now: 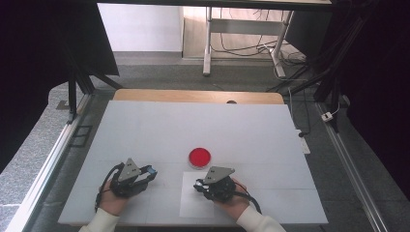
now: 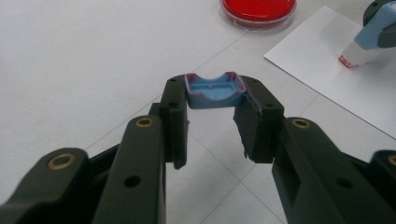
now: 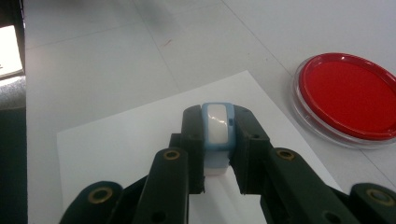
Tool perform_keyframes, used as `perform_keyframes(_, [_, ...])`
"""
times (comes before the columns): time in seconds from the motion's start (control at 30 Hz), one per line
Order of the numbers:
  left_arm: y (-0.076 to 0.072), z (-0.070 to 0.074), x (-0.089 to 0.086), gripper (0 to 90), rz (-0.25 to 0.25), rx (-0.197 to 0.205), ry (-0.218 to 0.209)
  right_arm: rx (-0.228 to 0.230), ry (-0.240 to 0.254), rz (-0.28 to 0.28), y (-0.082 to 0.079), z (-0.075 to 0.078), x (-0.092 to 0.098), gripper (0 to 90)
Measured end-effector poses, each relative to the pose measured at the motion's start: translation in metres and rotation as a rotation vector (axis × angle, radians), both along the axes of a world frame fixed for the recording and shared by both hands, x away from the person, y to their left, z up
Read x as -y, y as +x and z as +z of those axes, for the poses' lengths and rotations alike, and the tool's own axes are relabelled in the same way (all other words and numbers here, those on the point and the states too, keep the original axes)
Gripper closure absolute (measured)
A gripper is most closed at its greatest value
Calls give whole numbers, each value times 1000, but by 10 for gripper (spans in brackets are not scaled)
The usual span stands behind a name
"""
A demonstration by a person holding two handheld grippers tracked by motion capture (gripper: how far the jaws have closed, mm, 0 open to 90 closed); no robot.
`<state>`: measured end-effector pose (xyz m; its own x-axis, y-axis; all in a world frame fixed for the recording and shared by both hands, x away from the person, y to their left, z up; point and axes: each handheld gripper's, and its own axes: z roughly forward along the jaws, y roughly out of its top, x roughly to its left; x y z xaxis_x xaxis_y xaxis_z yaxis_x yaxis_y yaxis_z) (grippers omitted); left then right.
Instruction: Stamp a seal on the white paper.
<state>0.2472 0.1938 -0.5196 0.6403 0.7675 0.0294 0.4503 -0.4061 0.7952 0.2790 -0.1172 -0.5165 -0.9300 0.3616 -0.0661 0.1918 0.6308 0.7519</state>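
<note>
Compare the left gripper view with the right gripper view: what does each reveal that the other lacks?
Left gripper view alone: the left gripper shut on a small blue stamp cap with red-stained edges, hollow side facing the camera, and the red-inked face of the stamp's lower end just above the paper.

Right gripper view alone: the right gripper shut on the blue and white stamp, seen from behind, above the white paper sheet.

Shared: the round red ink pad dish, the paper, the stamp and the white table.

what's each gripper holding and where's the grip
Left gripper clamps a small blue cap by its sides. Right gripper clamps a blue and white stamp around its body.
</note>
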Motion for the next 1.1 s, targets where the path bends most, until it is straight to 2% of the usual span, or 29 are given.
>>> perform_keyframes(0.27, [0,0,0,648,2,1,-2,16,-5,5,-2,0,0,760])
perform_keyframes(0.43, [0,0,0,648,1,0,0,5,-3,4,-1,0,1,759])
perform_keyframes(0.53, [0,0,0,648,4,1,-1,18,-20,0,-2,1,0,758])
perform_keyframes(0.77, [1,-1,-1,648,4,0,-1,-17,13,-5,2,1,1,755])
perform_keyframes(0.9, [1,-1,-1,647,2,0,0,-1,10,-4,1,3,1,755])
perform_keyframes(1.0, [1,-1,-1,647,4,1,-1,-10,28,-5,1,4,3,754])
perform_keyframes(1.1, [1,-1,-1,647,4,1,0,0,25,3,1,5,3,753])
